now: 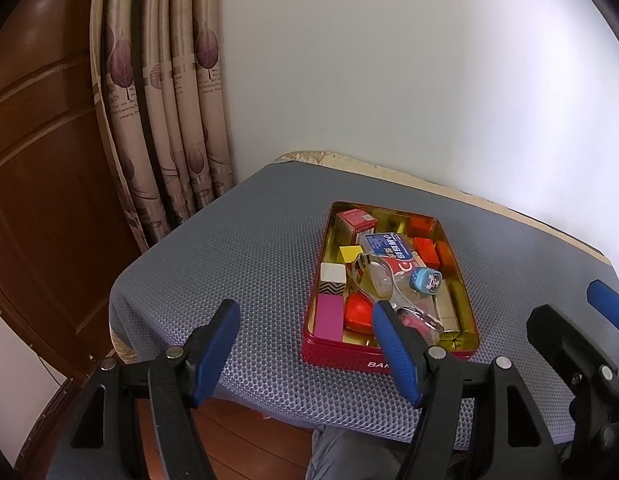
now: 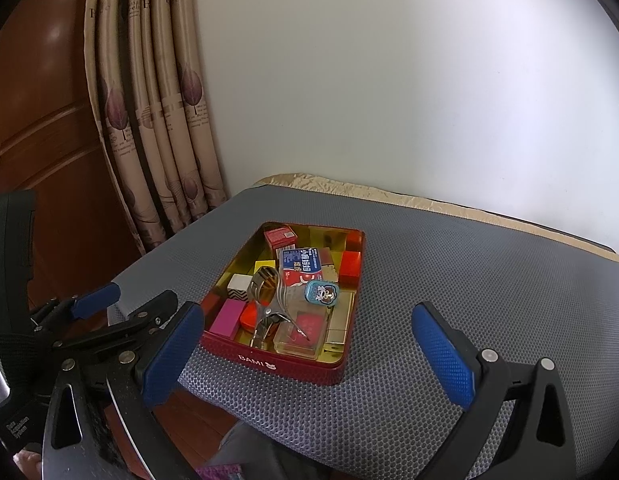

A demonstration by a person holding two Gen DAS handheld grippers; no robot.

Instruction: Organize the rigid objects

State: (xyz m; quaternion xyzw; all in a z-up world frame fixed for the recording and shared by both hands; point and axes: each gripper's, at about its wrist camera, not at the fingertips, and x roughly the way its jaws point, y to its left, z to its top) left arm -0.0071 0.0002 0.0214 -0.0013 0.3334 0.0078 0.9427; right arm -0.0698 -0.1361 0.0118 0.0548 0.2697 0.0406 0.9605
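A red tin [image 1: 389,362] [image 2: 269,360] with a gold inside lies on the grey mesh mat and is filled with several items. Among them are a small red box [image 1: 355,220], a blue-and-red carton [image 1: 389,248] [image 2: 303,264], metal tongs [image 2: 269,292], a little blue cartoon tin [image 1: 425,280] [image 2: 322,292], a magenta block [image 1: 329,318] [image 2: 228,316] and a clear case [image 2: 299,336]. My left gripper [image 1: 305,344] hovers open at the tin's near left corner, holding nothing. My right gripper [image 2: 309,356] stands open in front of the tin, also holding nothing.
The grey mat [image 1: 249,260] covers a small table set against a white wall. A patterned curtain [image 1: 161,120] and a wooden door [image 1: 37,160] stand to the left. A person's knee in grey trousers [image 1: 337,456] sits below the table's near edge.
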